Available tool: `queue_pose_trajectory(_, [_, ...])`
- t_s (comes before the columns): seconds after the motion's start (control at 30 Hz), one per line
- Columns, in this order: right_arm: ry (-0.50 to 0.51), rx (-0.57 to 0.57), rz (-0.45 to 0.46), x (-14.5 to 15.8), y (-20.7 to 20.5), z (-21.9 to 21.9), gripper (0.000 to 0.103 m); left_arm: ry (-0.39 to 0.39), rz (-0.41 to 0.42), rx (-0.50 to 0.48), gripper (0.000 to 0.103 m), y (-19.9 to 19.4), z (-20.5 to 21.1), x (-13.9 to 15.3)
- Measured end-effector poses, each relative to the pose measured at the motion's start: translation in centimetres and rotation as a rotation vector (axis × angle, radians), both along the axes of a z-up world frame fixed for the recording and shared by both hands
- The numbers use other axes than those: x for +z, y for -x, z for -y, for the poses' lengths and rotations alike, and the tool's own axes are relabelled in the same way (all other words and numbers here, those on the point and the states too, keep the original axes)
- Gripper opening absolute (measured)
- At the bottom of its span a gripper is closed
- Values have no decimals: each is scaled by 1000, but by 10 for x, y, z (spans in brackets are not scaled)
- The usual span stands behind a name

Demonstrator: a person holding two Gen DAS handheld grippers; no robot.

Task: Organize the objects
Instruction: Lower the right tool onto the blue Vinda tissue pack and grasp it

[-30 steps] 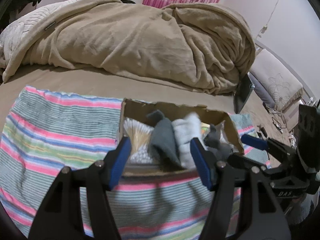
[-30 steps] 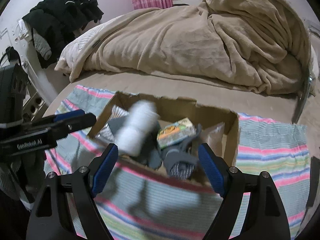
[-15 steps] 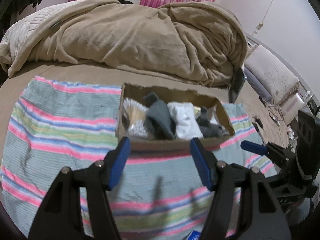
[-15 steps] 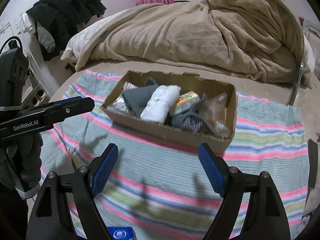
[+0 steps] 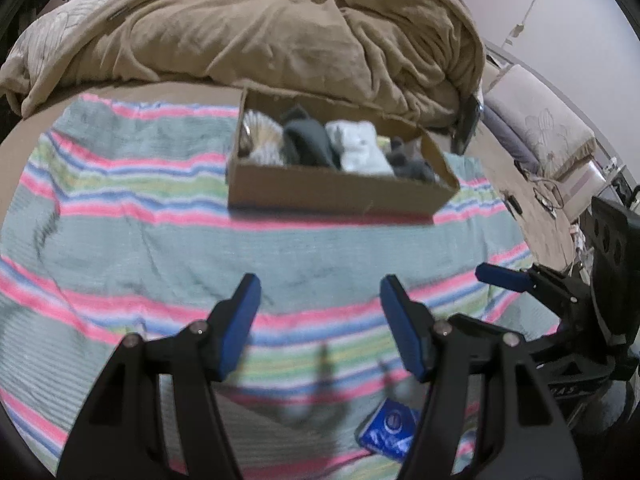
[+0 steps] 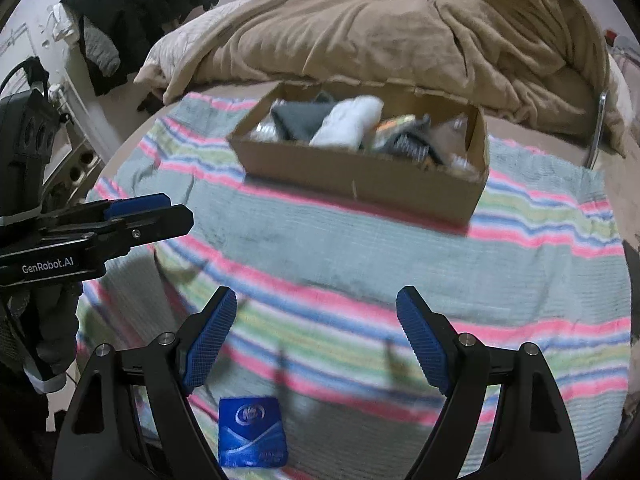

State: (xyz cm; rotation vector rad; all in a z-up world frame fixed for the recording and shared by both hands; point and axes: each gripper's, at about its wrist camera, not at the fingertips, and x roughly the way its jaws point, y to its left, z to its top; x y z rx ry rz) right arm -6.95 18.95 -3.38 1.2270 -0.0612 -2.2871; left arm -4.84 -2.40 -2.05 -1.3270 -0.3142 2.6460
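A cardboard box (image 5: 332,194) (image 6: 360,176) sits on the striped blanket (image 5: 140,240) (image 6: 360,256) on the bed. It holds a grey cloth (image 5: 308,144), a white rolled cloth (image 5: 360,152) (image 6: 348,120), cotton swabs (image 5: 260,136) and other small items. A blue packet (image 6: 252,432) (image 5: 390,428) lies on the blanket near the front edge. My left gripper (image 5: 320,300) is open and empty, well in front of the box. My right gripper (image 6: 316,320) is open and empty, above the blanket just behind the blue packet.
A rumpled tan duvet (image 5: 260,28) (image 6: 400,28) lies behind the box. Dark clothes (image 6: 132,8) hang at the far left. A pillow (image 5: 536,128) is at the right. The other gripper shows at each view's side (image 5: 540,284) (image 6: 100,228).
Both grippers have pulled back from the box toward the front of the bed. The white rolled cloth now rests in the box. The blue packet has come into view.
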Motion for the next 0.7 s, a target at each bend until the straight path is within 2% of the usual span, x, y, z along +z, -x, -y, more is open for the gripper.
queue_pose_trajectory(0.4, [-31, 80, 79, -36, -35, 10, 85, 14, 76, -10, 64, -39, -4, -33])
queue_pose_trajectory(0.7, [-35, 142, 132, -55, -57, 22, 85, 13, 109, -7, 64, -52, -5, -47])
